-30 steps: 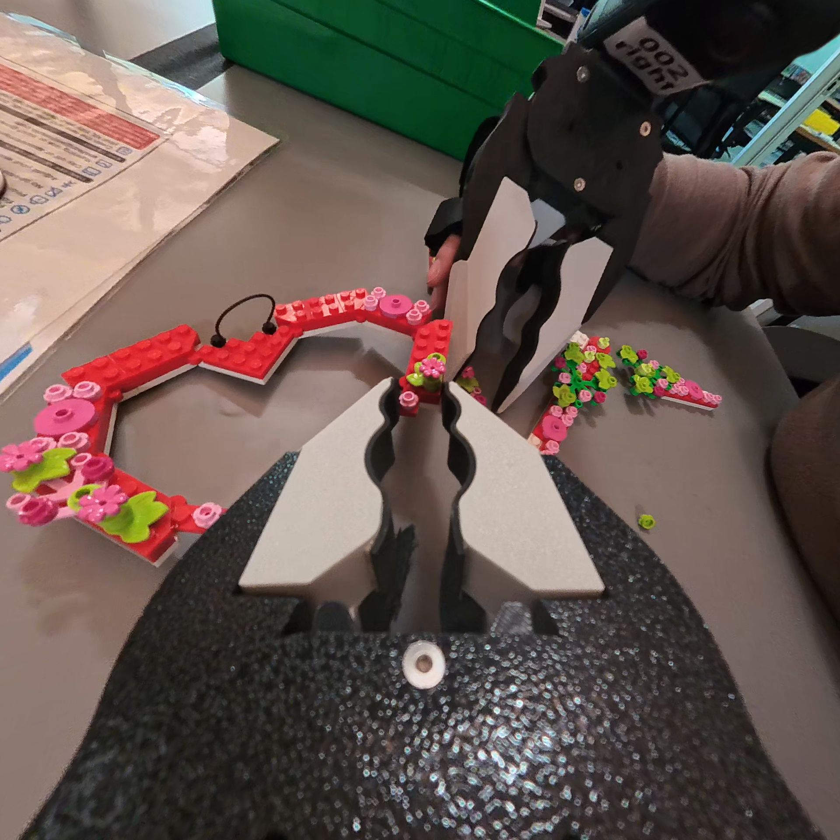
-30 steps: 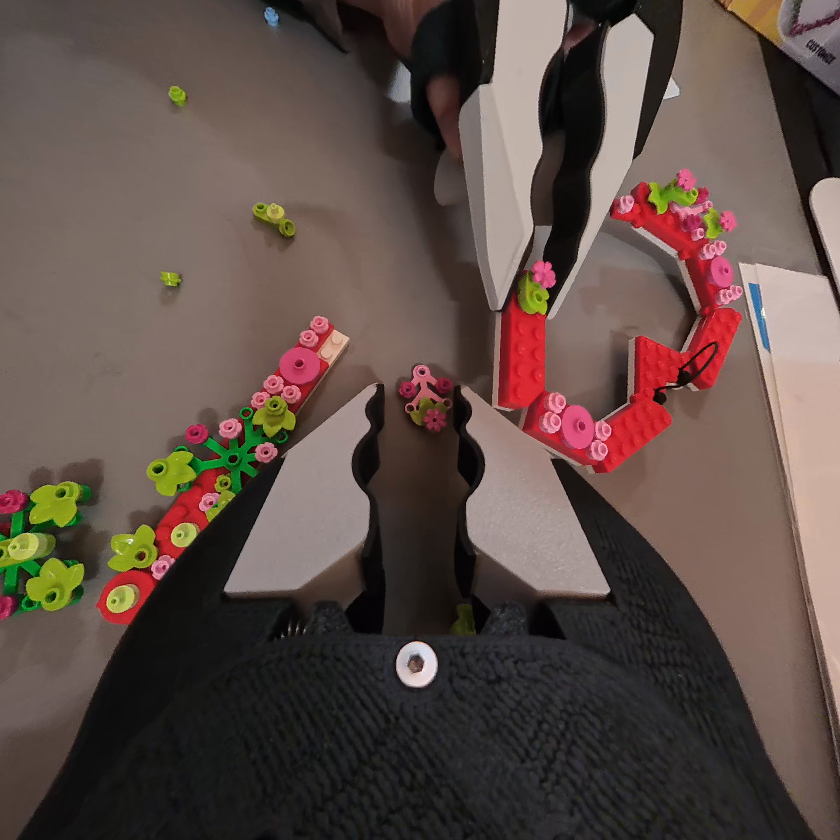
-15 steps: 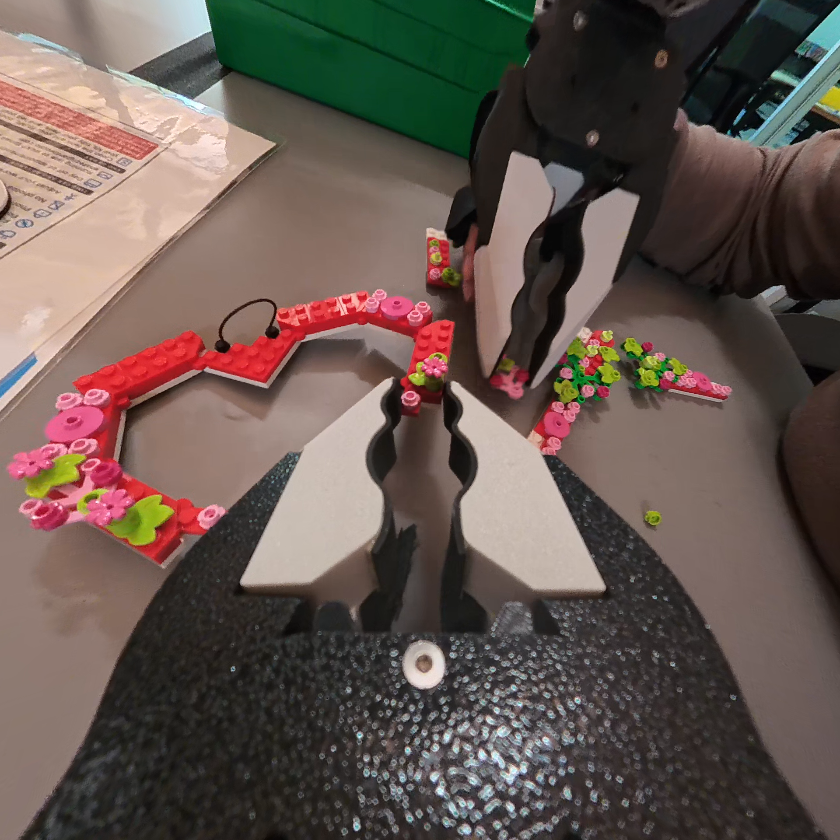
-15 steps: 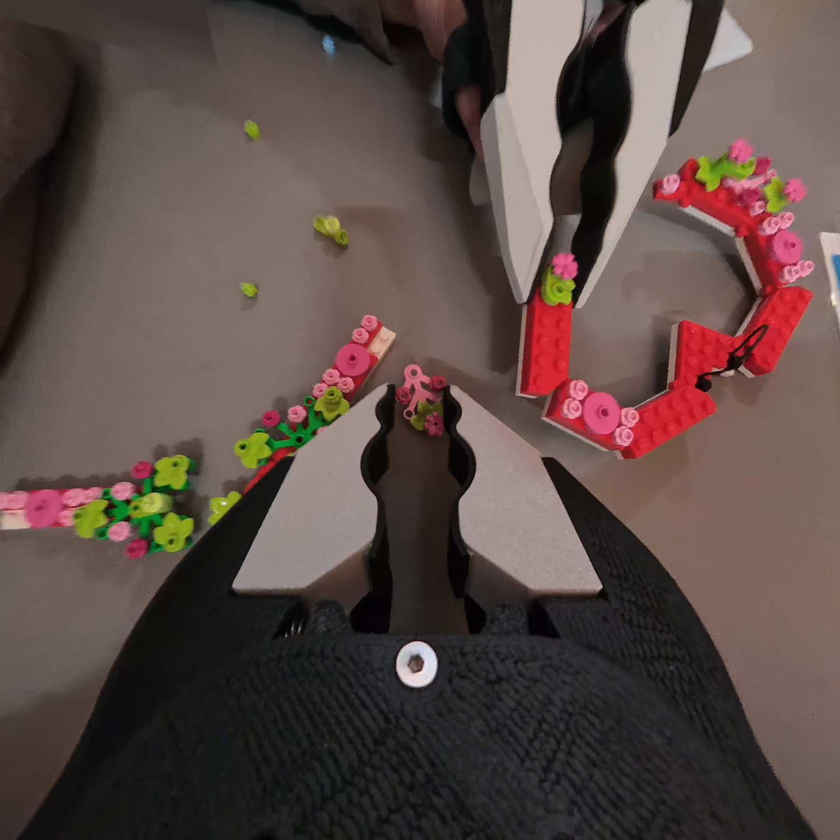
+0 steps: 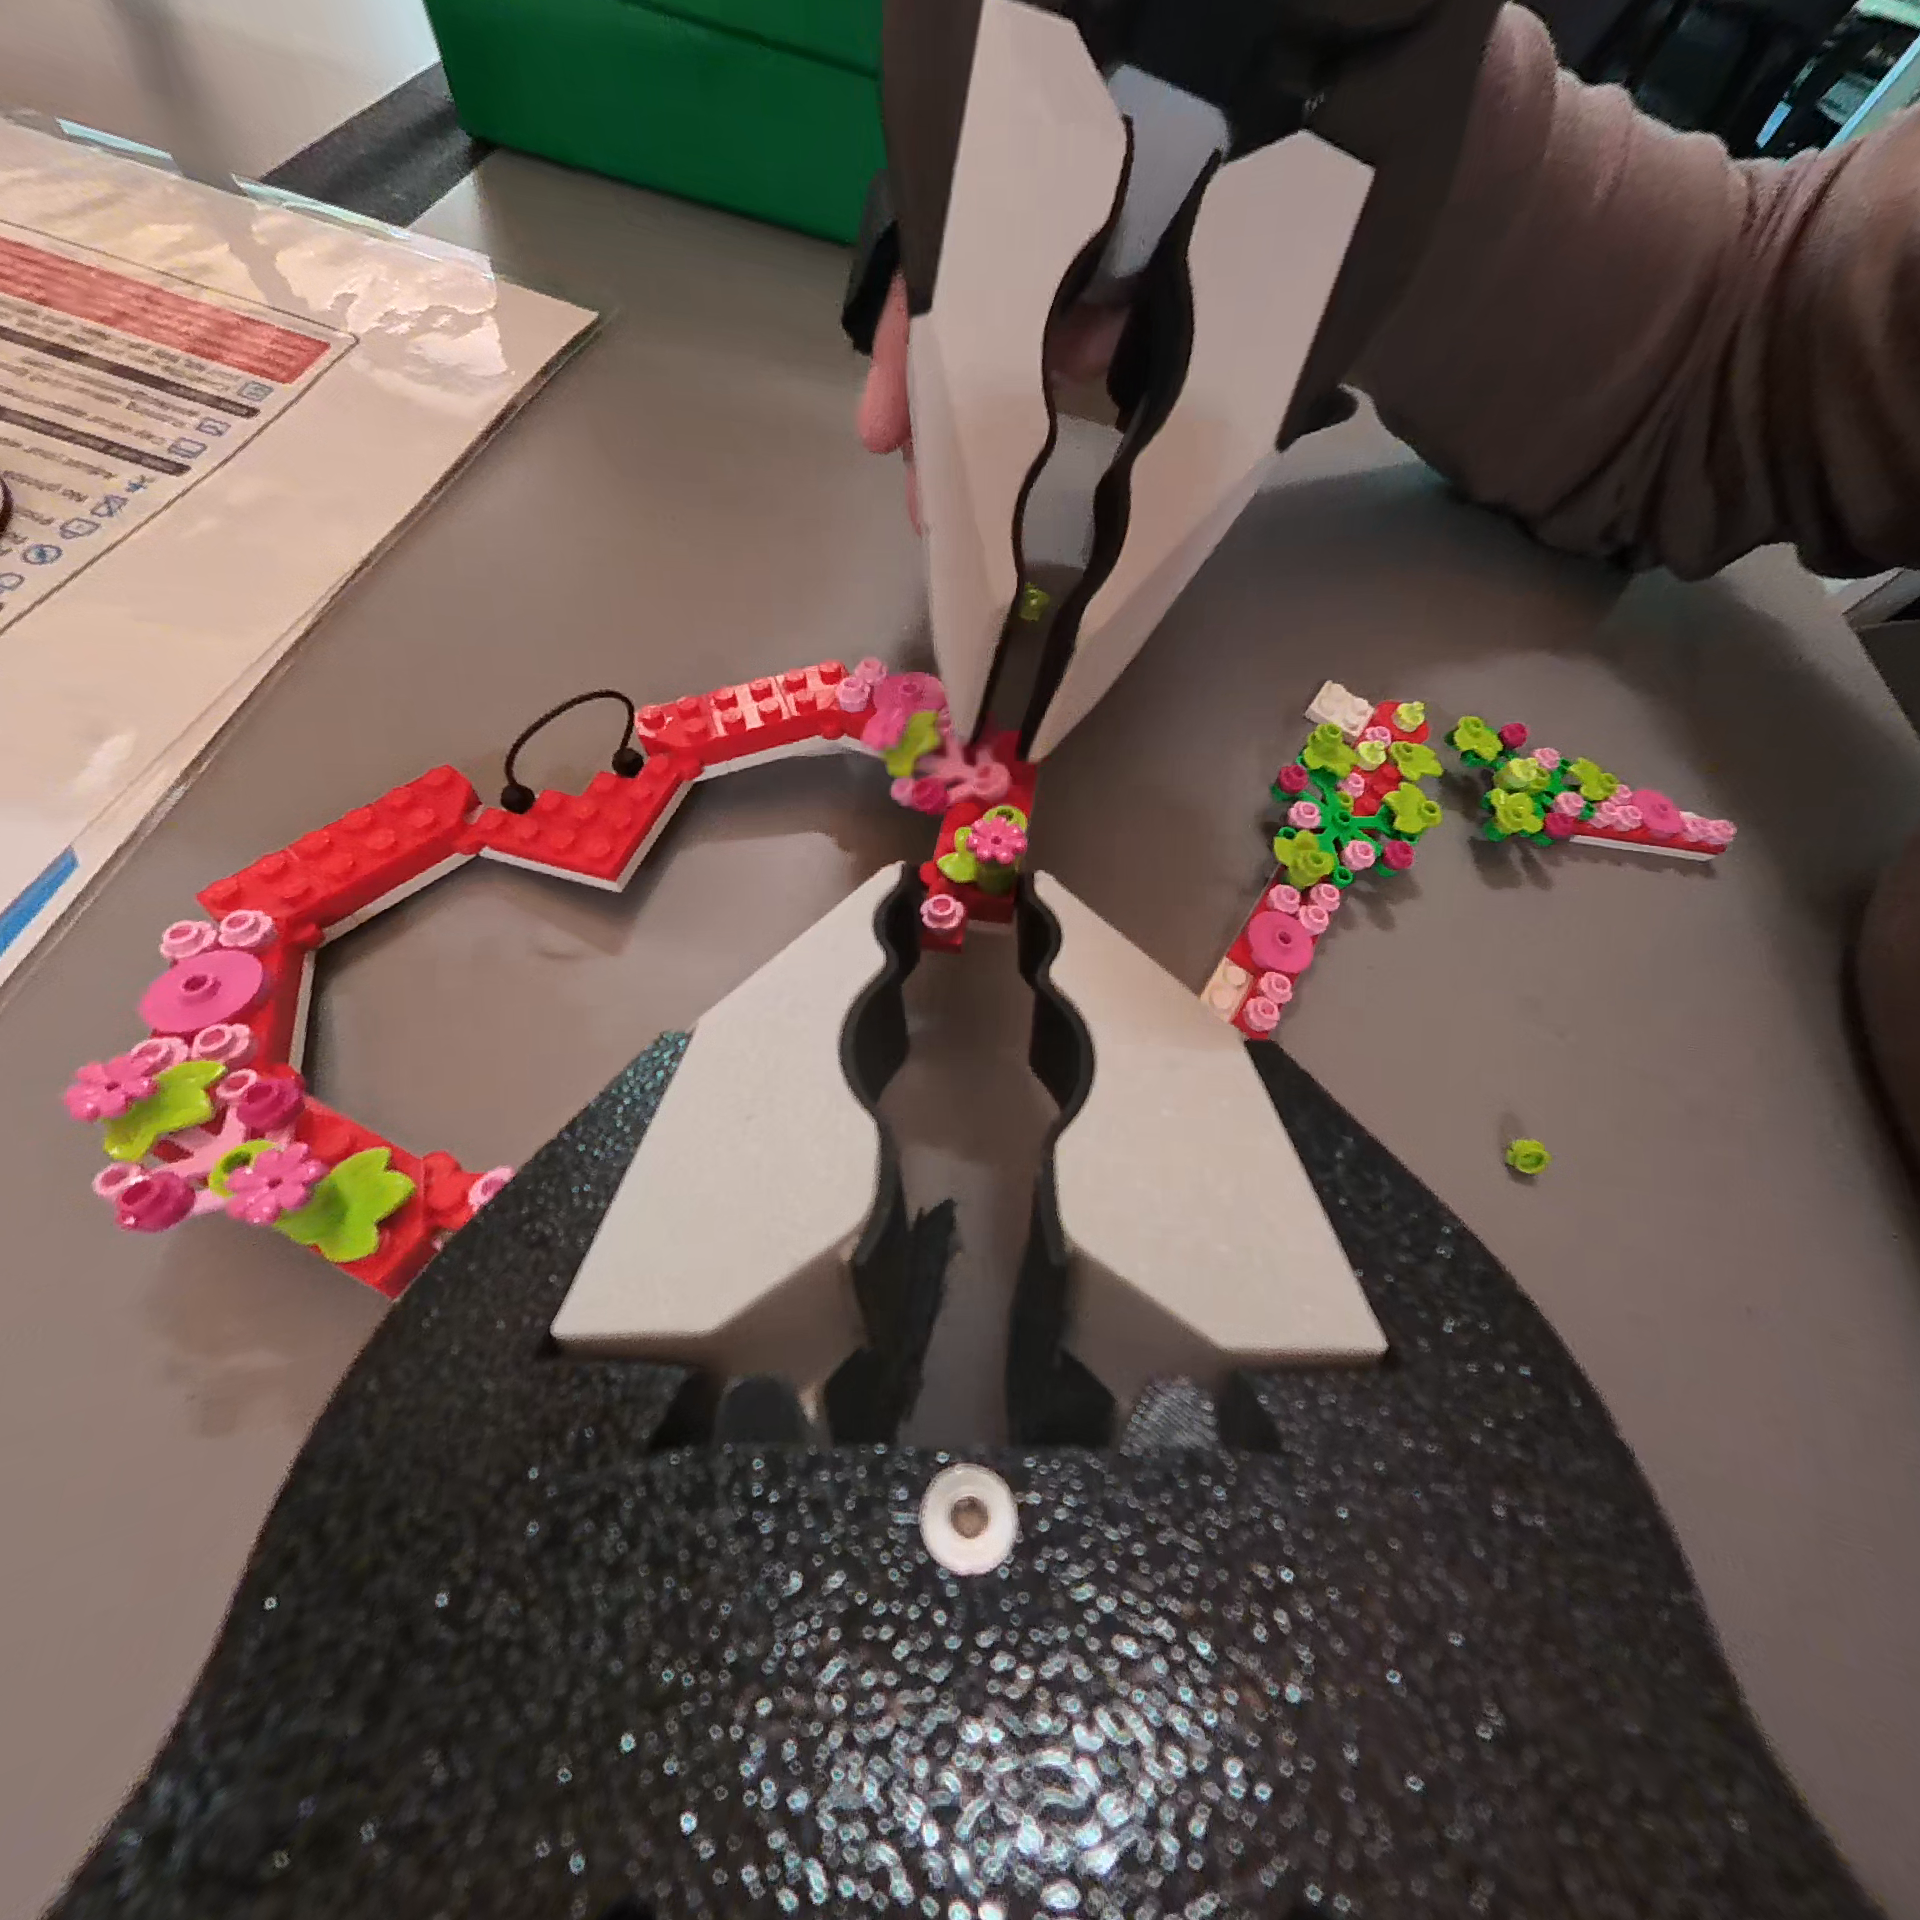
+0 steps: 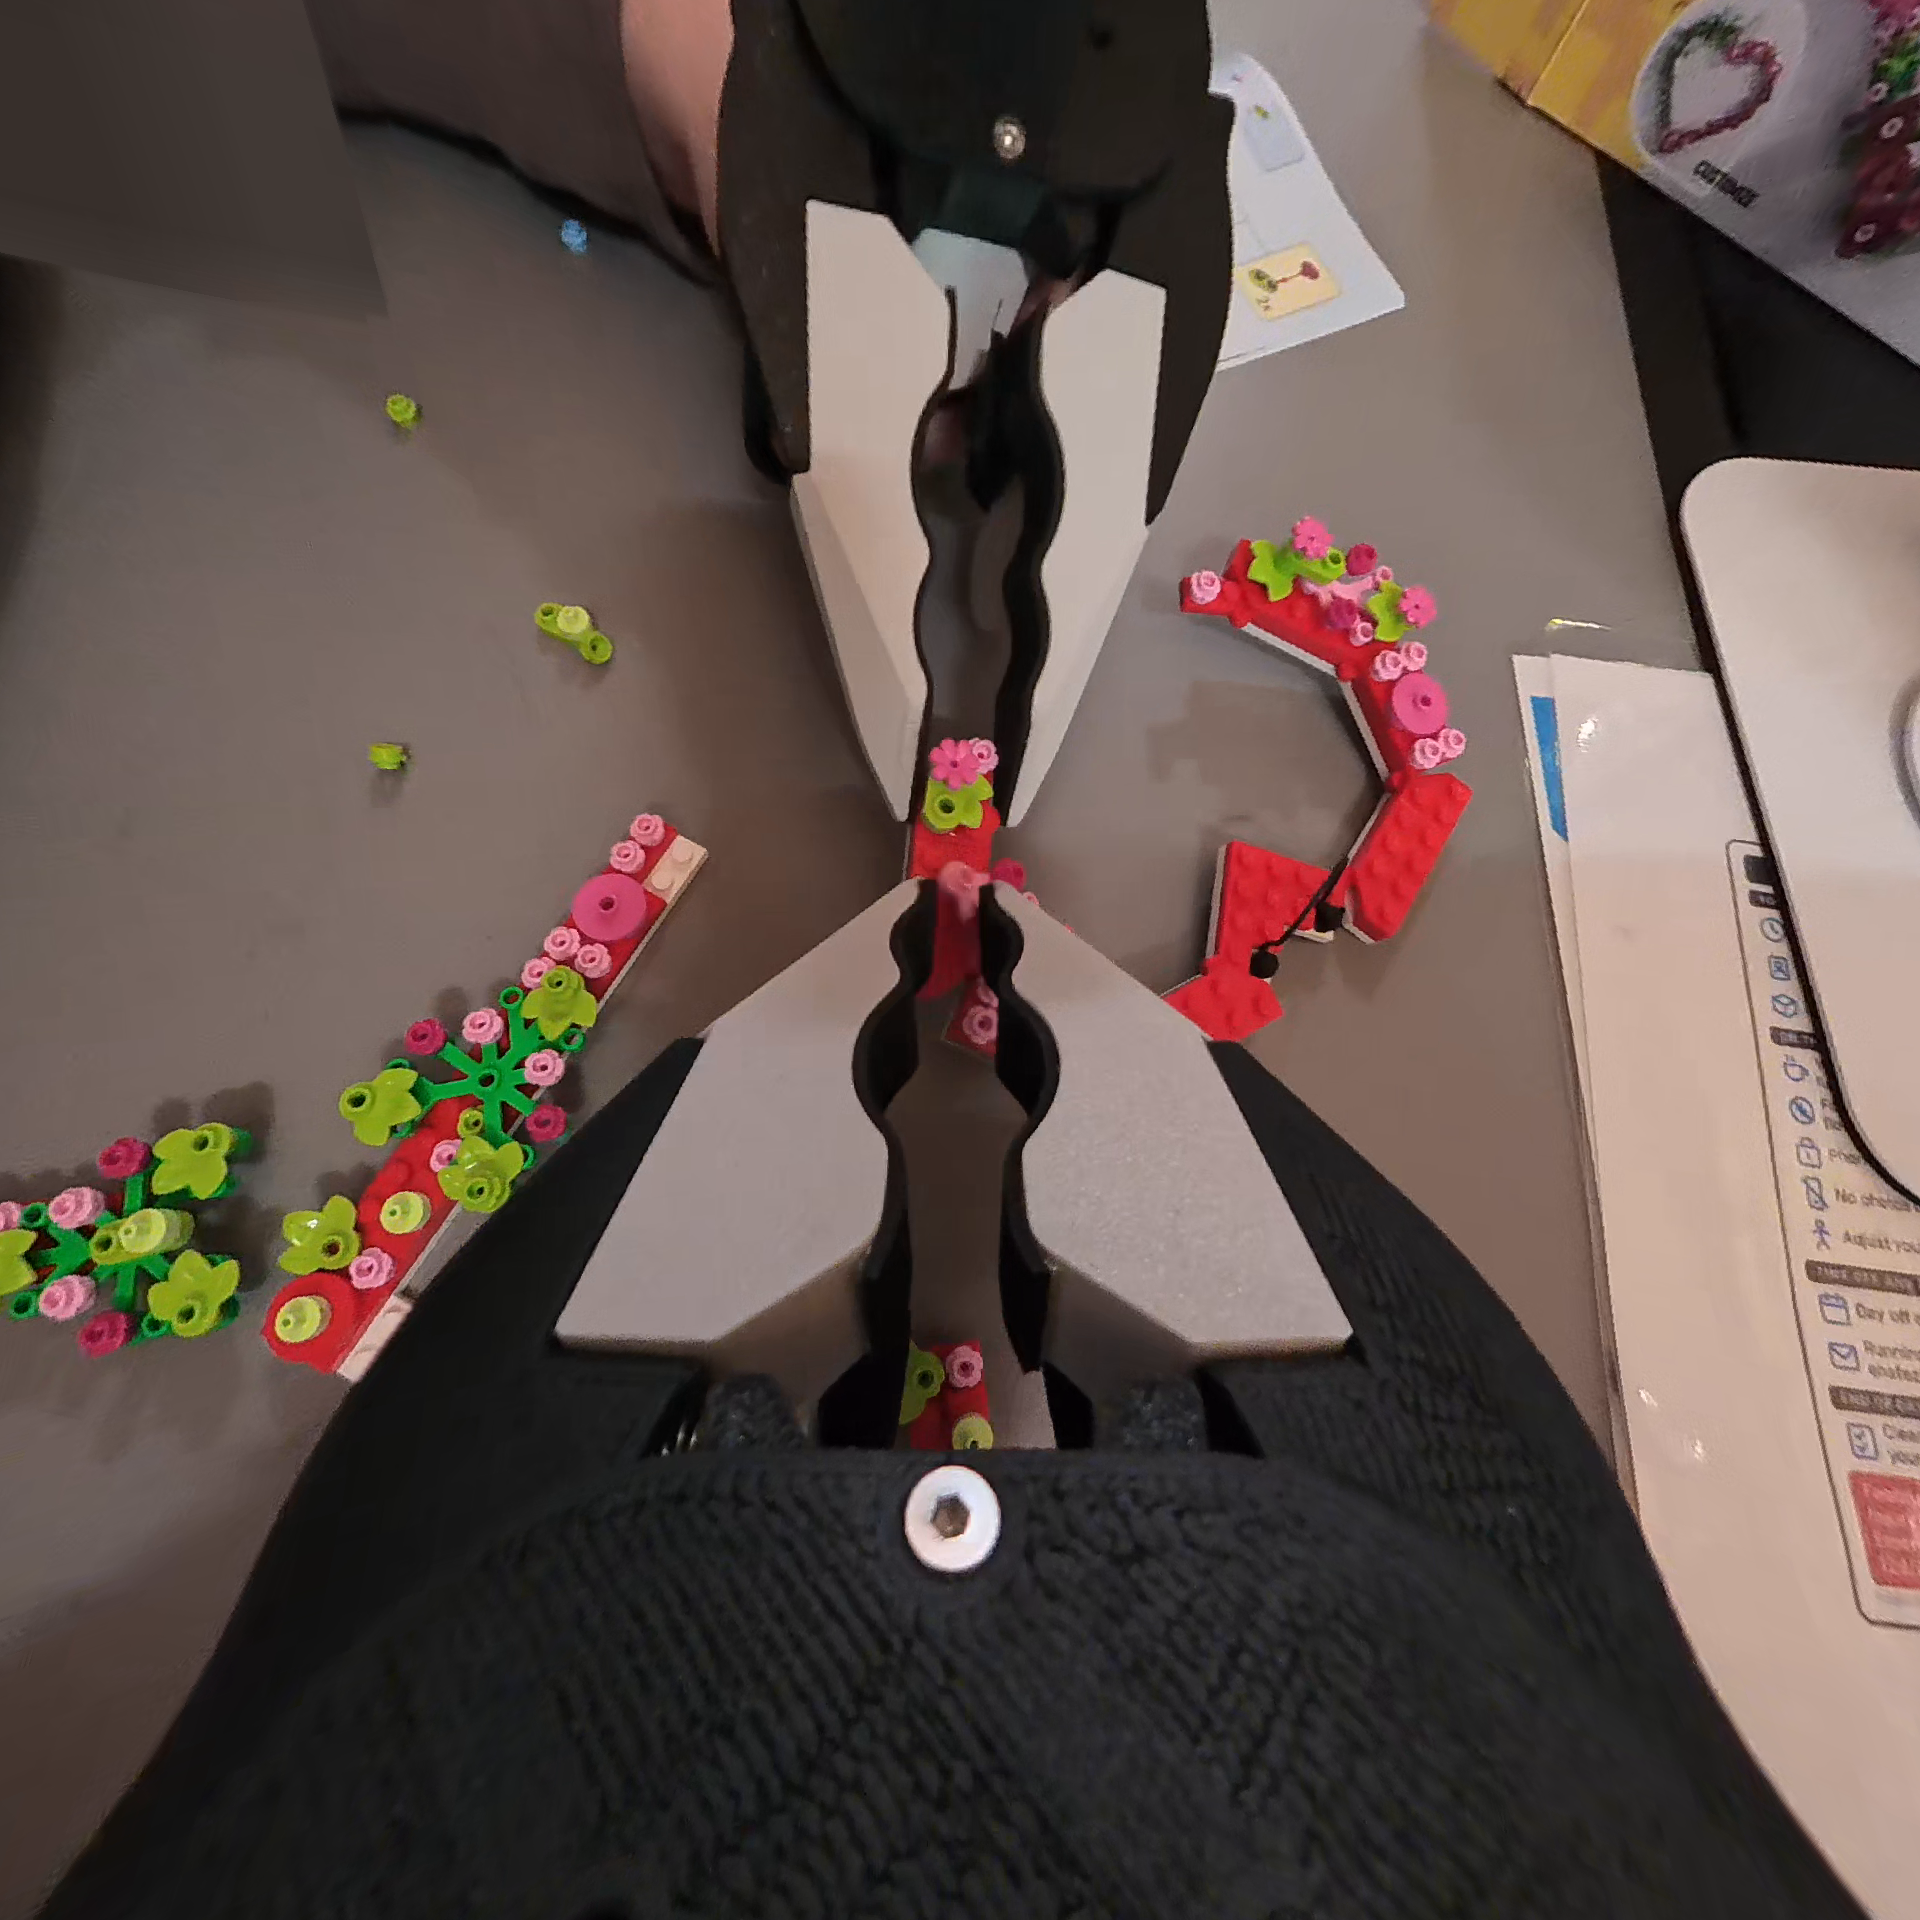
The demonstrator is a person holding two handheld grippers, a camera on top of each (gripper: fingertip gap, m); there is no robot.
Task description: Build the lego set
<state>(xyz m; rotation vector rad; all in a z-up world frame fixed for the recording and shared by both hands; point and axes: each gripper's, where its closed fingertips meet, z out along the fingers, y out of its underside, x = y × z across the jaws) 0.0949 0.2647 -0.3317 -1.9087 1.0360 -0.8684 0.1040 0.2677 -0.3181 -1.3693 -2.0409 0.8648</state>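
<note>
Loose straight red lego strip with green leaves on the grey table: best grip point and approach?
Grip the straight red lego strip with green leaves across its narrow width at the bare tan end, coming from above. It lies flat on the grey table, and flowers crowd the rest, so only the long side edges there look cleanly pinchable.

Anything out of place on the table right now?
Stray lime pieces lie scattered loose on the grey table, away from the red frame. One sits alone near the flowered strips. Nothing looks broken.
</note>
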